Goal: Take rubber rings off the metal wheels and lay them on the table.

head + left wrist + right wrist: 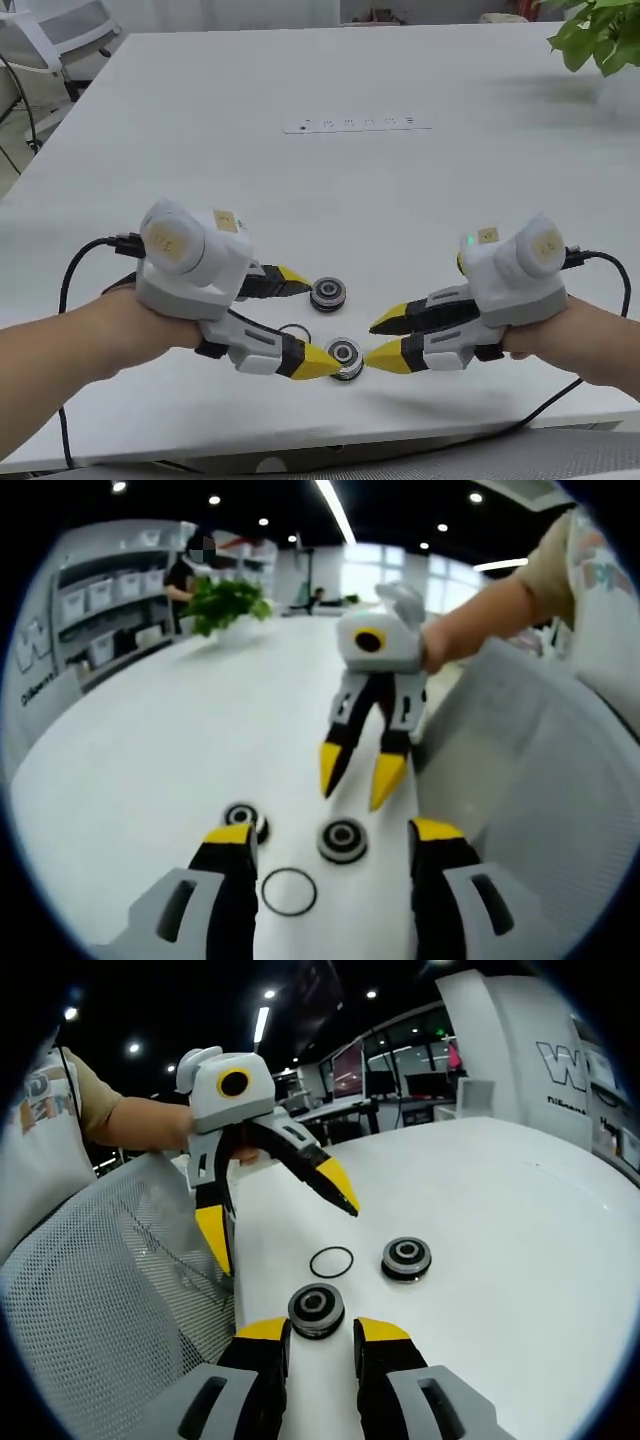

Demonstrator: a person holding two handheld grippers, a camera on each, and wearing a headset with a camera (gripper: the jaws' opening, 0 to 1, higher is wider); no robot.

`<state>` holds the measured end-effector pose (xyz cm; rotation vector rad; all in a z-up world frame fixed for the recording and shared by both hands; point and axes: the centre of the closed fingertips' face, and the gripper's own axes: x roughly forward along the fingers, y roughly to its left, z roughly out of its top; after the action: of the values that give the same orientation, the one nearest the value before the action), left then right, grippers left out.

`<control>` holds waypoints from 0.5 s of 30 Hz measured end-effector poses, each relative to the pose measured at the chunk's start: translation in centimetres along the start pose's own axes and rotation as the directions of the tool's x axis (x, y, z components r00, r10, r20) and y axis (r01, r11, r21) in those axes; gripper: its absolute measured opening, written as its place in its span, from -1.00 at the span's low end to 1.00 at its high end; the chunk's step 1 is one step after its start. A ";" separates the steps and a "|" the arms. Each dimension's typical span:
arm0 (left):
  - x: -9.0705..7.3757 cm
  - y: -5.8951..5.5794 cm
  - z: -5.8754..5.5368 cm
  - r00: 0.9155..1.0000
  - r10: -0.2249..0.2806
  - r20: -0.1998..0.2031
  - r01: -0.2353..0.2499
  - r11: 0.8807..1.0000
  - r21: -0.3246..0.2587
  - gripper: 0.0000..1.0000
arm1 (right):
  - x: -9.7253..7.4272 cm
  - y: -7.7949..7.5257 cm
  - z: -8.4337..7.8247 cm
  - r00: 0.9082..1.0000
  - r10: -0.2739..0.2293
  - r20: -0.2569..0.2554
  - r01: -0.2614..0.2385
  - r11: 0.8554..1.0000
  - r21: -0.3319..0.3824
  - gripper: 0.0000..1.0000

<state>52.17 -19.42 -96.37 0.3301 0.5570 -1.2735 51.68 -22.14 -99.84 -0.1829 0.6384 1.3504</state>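
The near wheel [345,354] lies flat on the smooth white table [400,200] close to its front edge: a small round disc with a dark outer band around a shiny metal hub. Pointed yellow jaw tips close in on it from both sides.

The left gripper [312,322] comes at the near wheel from the left with its jaws spread wide. Its lower tip is right against the wheel's rim; whether it touches cannot be told. In the left gripper view the wheel sits between the two parted jaws.

The right gripper [372,338] faces the near wheel from the right. Its jaws are a narrow gap apart and hold nothing, and in the right gripper view the wheel lies just ahead of its tips.

A thin black rubber ring [293,332], a plain loose circle, lies flat on the table just left of the near wheel, apart from it.

The far wheel [328,293], of the same build, lies a little beyond the near wheel, beside the left gripper's upper tip.
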 end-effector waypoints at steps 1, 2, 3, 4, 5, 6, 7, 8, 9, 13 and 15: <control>0.1 -0.1 -0.1 1.000 -0.008 -0.004 0.008 1.000 -0.006 0.19 | 0.1 -0.1 -0.2 1.000 0.000 -0.009 0.000 1.000 -0.004 -0.55; 0.3 -0.2 -0.2 1.000 -0.012 -0.008 0.012 1.000 -0.005 0.15 | 0.2 -0.1 -0.4 1.000 0.000 -0.016 0.000 1.000 -0.010 -0.56; 0.5 -0.3 -0.3 1.000 -0.014 -0.011 0.014 1.000 -0.002 0.12 | 0.3 -0.1 -0.5 1.000 0.002 -0.022 -0.002 1.000 -0.013 -0.56; 0.7 -0.3 -0.4 1.000 -0.018 -0.017 0.018 1.000 -0.001 0.10 | 0.4 -0.1 -0.7 1.000 0.004 -0.030 -0.005 1.000 -0.018 -0.57; 0.9 -0.3 -0.5 1.000 -0.020 -0.020 0.020 1.000 -0.003 0.07 | 0.5 -0.1 -0.8 0.999 0.005 -0.033 -0.006 1.000 -0.021 -0.58; 1.0 -0.3 -0.6 1.000 -0.021 -0.021 0.021 1.000 -0.004 0.04 | 0.6 -0.1 -0.9 0.999 0.006 -0.034 -0.007 1.000 -0.022 -0.58; 1.2 -0.4 -0.6 0.999 -0.027 -0.024 0.027 1.000 -0.006 0.02 | 0.7 -0.1 -1.0 0.999 0.008 -0.037 -0.009 1.000 -0.023 -0.59; 1.3 -0.5 -0.7 0.999 -0.030 -0.025 0.030 1.000 -0.005 -0.02 | 0.8 0.0 -1.0 0.999 0.011 -0.038 -0.012 1.000 -0.024 -0.60; 1.4 -0.5 -0.7 0.999 -0.031 -0.027 0.031 1.000 -0.005 -0.04 | 0.9 0.0 -1.0 0.999 0.012 -0.037 -0.013 1.000 -0.024 -0.60; 1.9 -0.7 -0.9 0.998 -0.044 -0.036 0.044 0.999 -0.002 -0.13 | 1.3 0.1 -1.1 0.999 0.019 -0.046 -0.021 0.999 -0.031 -0.63; 2.1 -0.8 -1.1 0.998 -0.049 -0.042 0.049 0.999 -0.002 -0.19 | 1.4 0.1 -1.3 0.998 0.022 -0.054 -0.024 0.999 -0.037 -0.64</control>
<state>51.60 -20.78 -98.40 0.3443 0.6045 -1.3163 51.28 -21.56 -101.58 -0.2429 0.6619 1.3839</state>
